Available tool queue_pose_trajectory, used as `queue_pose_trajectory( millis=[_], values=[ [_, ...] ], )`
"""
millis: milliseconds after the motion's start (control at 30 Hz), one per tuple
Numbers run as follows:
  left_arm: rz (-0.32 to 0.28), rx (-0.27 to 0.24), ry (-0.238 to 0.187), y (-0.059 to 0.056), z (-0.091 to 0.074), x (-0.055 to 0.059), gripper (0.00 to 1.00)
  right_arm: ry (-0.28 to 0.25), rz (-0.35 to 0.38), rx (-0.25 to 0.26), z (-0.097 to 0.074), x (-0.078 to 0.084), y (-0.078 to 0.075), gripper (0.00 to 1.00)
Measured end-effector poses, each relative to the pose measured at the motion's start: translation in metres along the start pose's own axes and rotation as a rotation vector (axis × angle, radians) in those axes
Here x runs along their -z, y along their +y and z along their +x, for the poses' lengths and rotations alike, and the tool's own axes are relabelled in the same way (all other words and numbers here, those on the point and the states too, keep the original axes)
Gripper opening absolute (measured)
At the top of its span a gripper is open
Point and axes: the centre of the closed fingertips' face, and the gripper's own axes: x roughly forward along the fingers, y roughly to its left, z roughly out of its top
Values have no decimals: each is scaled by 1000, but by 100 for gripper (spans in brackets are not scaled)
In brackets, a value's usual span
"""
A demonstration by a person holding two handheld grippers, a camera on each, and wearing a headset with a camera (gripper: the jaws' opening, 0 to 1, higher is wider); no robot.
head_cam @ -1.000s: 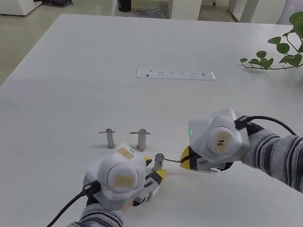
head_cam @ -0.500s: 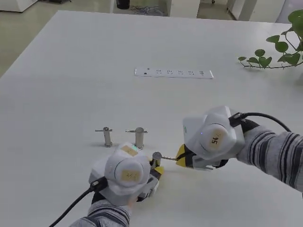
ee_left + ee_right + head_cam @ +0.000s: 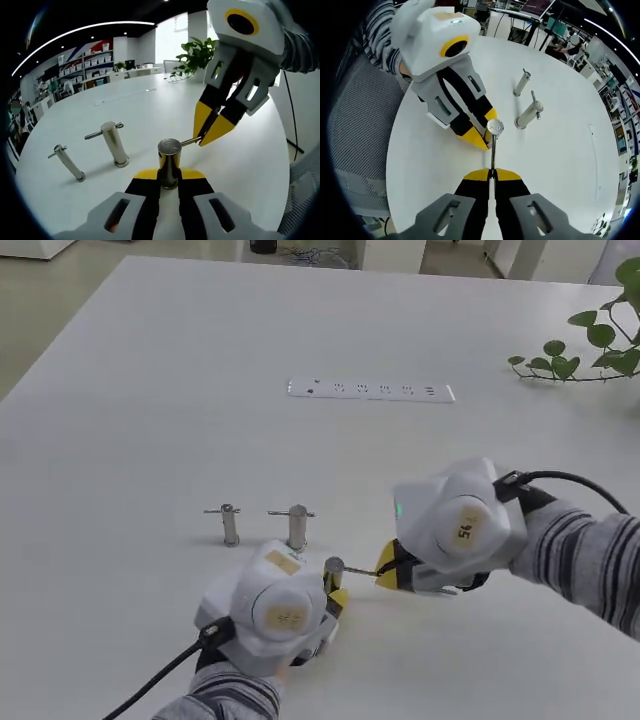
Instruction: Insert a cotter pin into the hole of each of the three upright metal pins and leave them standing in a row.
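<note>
Gripping shiny upright pin [image 3: 169, 155], left tongs [image 3: 169, 176]; right tongs [image 3: 491, 173] pinching thin cotter pin [image 3: 493, 150]

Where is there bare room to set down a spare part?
Bare: the stretch between the power strip and the two standing metal pins, and the table left of them. Crowded: around the third metal pin, where the left hand-held gripper and right hand-held gripper meet.

- Office-like lab: white shelves of storage bins [image 3: 95, 54] are lining the far wall.
- A flat white power strip [image 3: 370, 392] is lying at 12 o'clock on the wide white table [image 3: 150, 390].
</note>
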Motion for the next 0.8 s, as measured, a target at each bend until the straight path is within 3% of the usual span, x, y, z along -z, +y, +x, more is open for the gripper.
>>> queue_pose_trajectory(
  millis=[133, 567, 800],
  values=[
    [1, -8, -1, 0, 1, 0, 9, -33, 63, -9, -1, 0, -1, 0],
    [-3, -9, 1, 0, 1, 1, 9, -63, 48, -5, -7, -9, 0, 0],
    [-13, -13, -2, 0, 1, 1, 9, -52, 21, 3, -6, -13, -2, 0]
  ],
)
